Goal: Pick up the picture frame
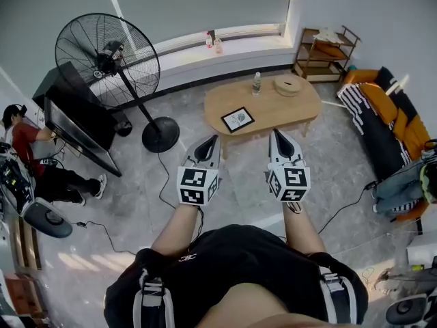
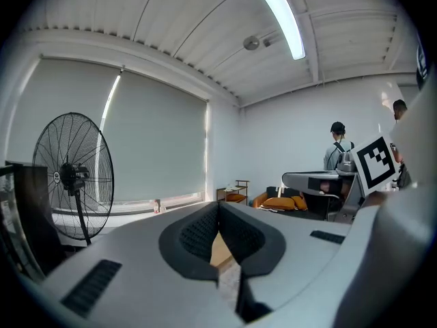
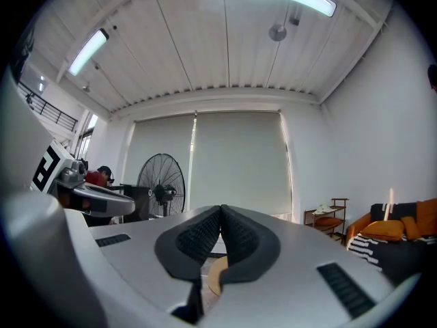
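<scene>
Head view: picture frame (image 1: 237, 119) beyond tongs (image 1: 212, 139) (image 1: 276, 133)

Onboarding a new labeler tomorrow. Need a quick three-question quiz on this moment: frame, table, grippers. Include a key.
1. True or false: the picture frame is on the table, and neither gripper touches it.
2. The left gripper and the right gripper both have jaws that are: A) wide apart, B) shut with nothing between them, C) shut on the frame.
3. In the head view, what tall thing stands on the floor to the left of the table?

Key: 1 true. 2 B. 3 the fan.
</scene>
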The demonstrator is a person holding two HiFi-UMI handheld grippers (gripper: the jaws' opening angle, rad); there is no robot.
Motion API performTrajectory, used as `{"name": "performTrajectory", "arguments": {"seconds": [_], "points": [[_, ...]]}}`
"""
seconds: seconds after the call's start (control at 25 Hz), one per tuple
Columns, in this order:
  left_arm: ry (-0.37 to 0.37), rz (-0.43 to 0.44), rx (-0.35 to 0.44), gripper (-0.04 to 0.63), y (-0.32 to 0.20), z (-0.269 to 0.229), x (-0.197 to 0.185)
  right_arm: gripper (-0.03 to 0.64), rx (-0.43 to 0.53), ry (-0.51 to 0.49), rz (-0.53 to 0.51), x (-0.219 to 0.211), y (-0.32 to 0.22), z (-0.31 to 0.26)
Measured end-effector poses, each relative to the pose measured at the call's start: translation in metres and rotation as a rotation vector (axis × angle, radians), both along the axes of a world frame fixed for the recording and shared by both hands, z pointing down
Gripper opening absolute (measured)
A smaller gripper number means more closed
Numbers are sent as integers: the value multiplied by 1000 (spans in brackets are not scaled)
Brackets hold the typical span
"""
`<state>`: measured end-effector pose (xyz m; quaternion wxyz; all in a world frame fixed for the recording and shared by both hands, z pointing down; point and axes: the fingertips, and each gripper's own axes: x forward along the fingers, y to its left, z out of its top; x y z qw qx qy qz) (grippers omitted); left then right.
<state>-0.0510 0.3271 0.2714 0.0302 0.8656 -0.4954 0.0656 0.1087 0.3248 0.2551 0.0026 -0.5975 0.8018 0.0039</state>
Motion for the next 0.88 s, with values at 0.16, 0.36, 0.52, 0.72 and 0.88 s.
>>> {"name": "performTrajectory", "arguments": {"seconds": [0.16, 0.36, 0.52, 0.72, 0.88], "points": [[-1, 14, 5, 21, -7, 3, -29, 15, 13, -8, 18, -28, -7, 1], [9, 28, 6, 21, -19, 6, -71, 15, 13, -7, 29, -71, -13, 5], [32, 22, -8, 21, -27, 10, -92, 17, -6, 10, 29, -87, -21, 10], [35, -19, -19, 21, -35, 22, -106, 15, 6, 13, 2, -94, -34, 9], [42, -49, -37, 21, -51, 37, -114, 15, 10, 13, -14, -97, -53, 19]]}}
